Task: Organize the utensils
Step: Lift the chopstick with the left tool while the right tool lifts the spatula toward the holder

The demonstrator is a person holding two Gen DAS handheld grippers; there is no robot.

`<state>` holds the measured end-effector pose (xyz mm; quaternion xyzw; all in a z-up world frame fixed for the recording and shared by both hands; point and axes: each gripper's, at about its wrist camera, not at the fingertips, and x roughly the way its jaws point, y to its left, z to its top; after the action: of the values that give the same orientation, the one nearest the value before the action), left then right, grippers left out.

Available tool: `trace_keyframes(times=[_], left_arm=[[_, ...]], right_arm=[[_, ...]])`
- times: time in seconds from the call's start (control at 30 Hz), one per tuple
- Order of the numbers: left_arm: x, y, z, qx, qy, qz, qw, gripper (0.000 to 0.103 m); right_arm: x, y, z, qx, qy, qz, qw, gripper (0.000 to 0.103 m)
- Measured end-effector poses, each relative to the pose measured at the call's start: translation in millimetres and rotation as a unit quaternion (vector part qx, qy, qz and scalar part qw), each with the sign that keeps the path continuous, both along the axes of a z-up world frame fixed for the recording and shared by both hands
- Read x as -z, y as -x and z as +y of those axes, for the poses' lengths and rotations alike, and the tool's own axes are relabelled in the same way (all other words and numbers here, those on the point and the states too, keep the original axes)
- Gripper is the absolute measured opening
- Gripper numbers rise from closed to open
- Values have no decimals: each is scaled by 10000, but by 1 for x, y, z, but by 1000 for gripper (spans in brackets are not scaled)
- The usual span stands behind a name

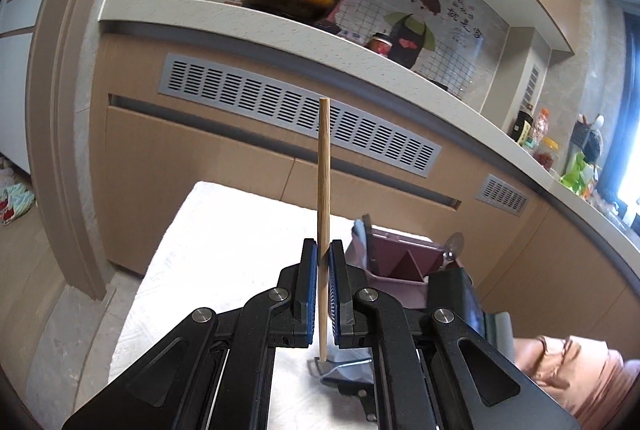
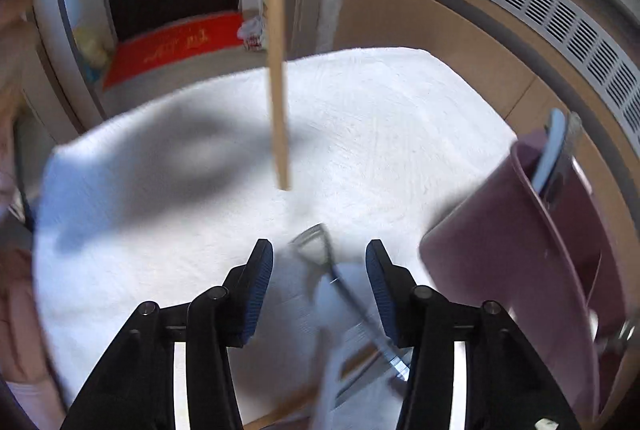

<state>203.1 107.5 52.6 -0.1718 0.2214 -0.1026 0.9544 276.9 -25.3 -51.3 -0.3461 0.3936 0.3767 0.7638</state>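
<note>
The wooden chopstick (image 1: pixel 323 197) stands near upright, pinched between the pressed-together pads of the left gripper (image 1: pixel 324 262), hanging above the white towel (image 1: pixel 224 230). To its right sits the pink utensil holder (image 1: pixel 396 266), a few utensils already standing in it. I'd carry the stick over a free compartment, keep it vertical, then lower before letting go. The right gripper (image 2: pixel 319 270) is spread wide and holds nothing, poised over a metal utensil (image 2: pixel 344 290) lying on the towel. There's open towel to the left; the cabinet front (image 1: pixel 200 149) is close behind.
</note>
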Motion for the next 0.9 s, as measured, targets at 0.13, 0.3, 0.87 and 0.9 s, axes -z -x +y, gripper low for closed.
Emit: trace_keyframes(times=[0.13, 0.3, 0.87, 0.9], left_arm=[[4, -4, 4, -28, 47, 80, 10000, 6], [6, -6, 1, -62, 39, 189, 9998, 6], [-10, 3, -52, 524, -29, 115, 9986, 6], [-13, 4, -57, 565, -58, 78, 9984, 6]], right_arm=[[11, -5, 8, -307, 322, 5, 9990, 42], [6, -16, 1, 328, 7, 412, 9986, 6], [-86, 40, -129, 2563, -2705, 457, 9268, 2], [-90, 43, -132, 2588, -2782, 430, 9240, 1]])
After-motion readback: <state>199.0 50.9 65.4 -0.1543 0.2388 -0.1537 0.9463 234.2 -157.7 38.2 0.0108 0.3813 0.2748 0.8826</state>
